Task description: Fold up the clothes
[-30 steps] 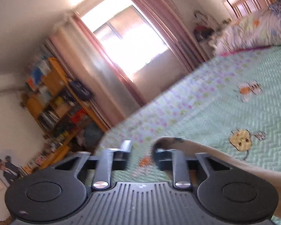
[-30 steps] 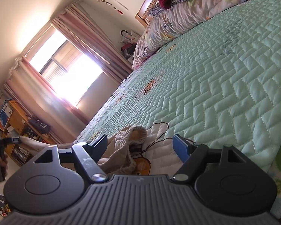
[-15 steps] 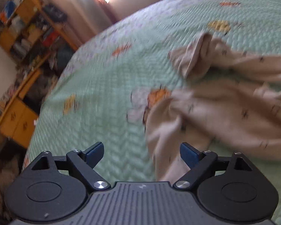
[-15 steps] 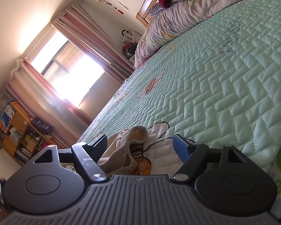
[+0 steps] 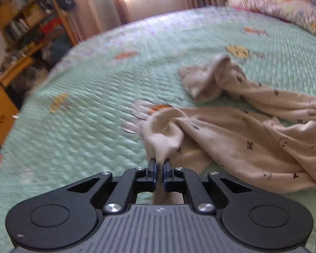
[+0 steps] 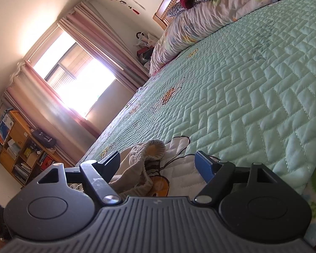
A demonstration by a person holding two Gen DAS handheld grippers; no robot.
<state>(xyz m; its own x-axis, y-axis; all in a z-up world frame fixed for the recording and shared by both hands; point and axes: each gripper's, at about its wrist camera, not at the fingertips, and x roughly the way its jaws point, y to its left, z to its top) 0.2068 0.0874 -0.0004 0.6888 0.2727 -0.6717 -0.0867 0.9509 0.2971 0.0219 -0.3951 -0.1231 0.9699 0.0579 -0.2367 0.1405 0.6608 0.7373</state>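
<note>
Sunlight floods through a window [image 6: 80, 80] with pink curtains [image 6: 107, 48] at the far side of a bedroom, and a wide bed [image 5: 94, 105] covered in a green quilted spread fills most of both views. On the bed lies a beige garment [image 5: 252, 130] with small dark prints, rumpled and spread loosely, with one bunched end raised farther along the bed toward the window. The left gripper [image 5: 160, 166] has its jaws pressed nearly together on a fold at the garment's near edge, and the cloth rises in a pinched ridge from between them. The right gripper [image 6: 158, 160] hangs low over the bed with its jaws standing wide apart and nothing clamped; a ribbed cuff of the garment [image 6: 151, 149] lies on the bed between and just beyond them, over a cartoon patch on the spread. Pillows [image 6: 210, 16] and a wooden headboard [image 6: 168, 0] sit at the head of the bed, and a wooden bookshelf [image 6: 21, 147] stands beside the bed, below the window.
</note>
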